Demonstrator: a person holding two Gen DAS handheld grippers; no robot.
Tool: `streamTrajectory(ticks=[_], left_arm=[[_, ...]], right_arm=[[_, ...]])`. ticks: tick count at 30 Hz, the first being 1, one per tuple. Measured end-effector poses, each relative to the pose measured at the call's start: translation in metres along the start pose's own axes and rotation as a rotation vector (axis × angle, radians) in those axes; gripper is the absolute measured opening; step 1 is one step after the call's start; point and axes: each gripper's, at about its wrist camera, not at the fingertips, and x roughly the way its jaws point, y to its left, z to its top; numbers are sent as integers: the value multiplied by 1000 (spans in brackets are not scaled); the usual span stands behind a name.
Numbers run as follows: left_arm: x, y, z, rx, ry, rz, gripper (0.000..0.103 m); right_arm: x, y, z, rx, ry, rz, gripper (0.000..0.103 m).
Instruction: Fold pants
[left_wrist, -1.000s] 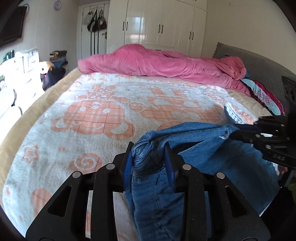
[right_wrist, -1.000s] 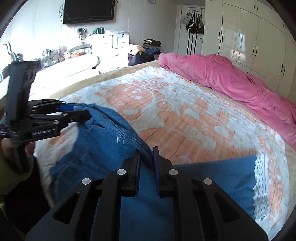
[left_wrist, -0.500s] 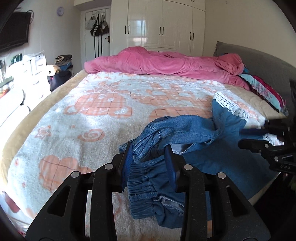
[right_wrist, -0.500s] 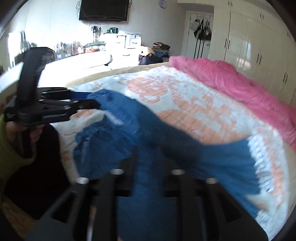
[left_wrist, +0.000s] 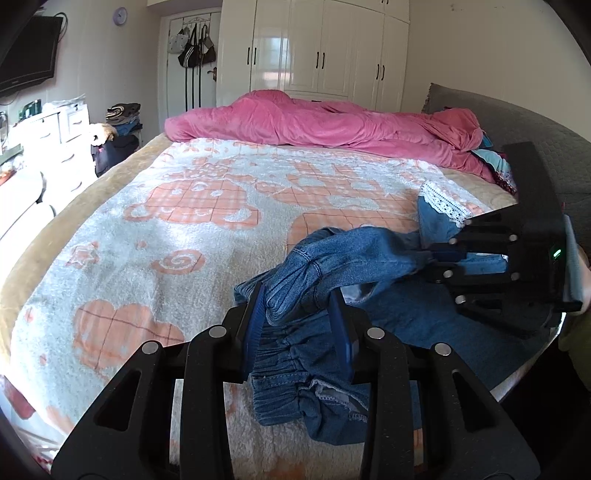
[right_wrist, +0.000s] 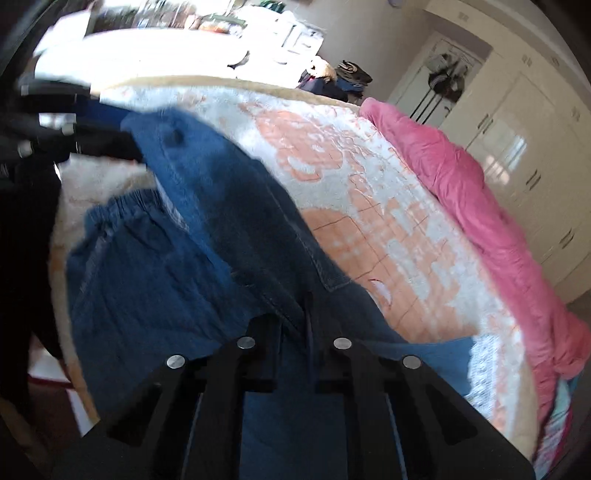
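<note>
Left wrist view: left gripper sits low in the frame, jaws clamped on a bunched fold of the denim pants near the elastic waistband. The gathered waistband hangs below the fingers and rests on the blanket, a white and orange patterned cover on the bed. The pants lie at the near right edge of the bed; a raised strip of denim runs from the left gripper across to the right gripper, which enters from the right, jaws pinched on that strip. A lace-trimmed hem lies on the blanket just beyond the right gripper. A pink duvet is heaped along the far side of the bed, with white wardrobes behind it.

Right wrist view: frame is tilted and motion-blurred. Right gripper has its jaws pressed together on a fold of the pants, which stretch up and left to the left gripper; that one grips the far end of the fold. The elastic waistband lies below the stretched fold, on the blanket. The pink duvet runs along the right.
</note>
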Motion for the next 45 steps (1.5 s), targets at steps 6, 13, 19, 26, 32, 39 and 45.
streamTrajectory(ticks=[6,13,19,26,32,39,45], left_arm=[[-6,6,-6,-21,50,-26,30],[-2,3,-27,-2,201,-19,32],[1,20,-42,-99,284,-57,34],[-34,28,-41,-103,239,0,37],[-39,8,-11,-82,170,-48,37],[20,-11,-24,-90,306,-116,37],[27,-10,-38,-77,317,-100,36]], right_arm=[[-47,7,-21,154,-50,154,8],[-61,50,-43,166,-24,215,8],[-41,67,-51,174,29,264,8],[-31,68,-61,209,58,307,12],[-35,70,-59,233,38,358,15],[-44,75,-63,214,57,427,40],[-61,35,-65,384,-66,347,57]])
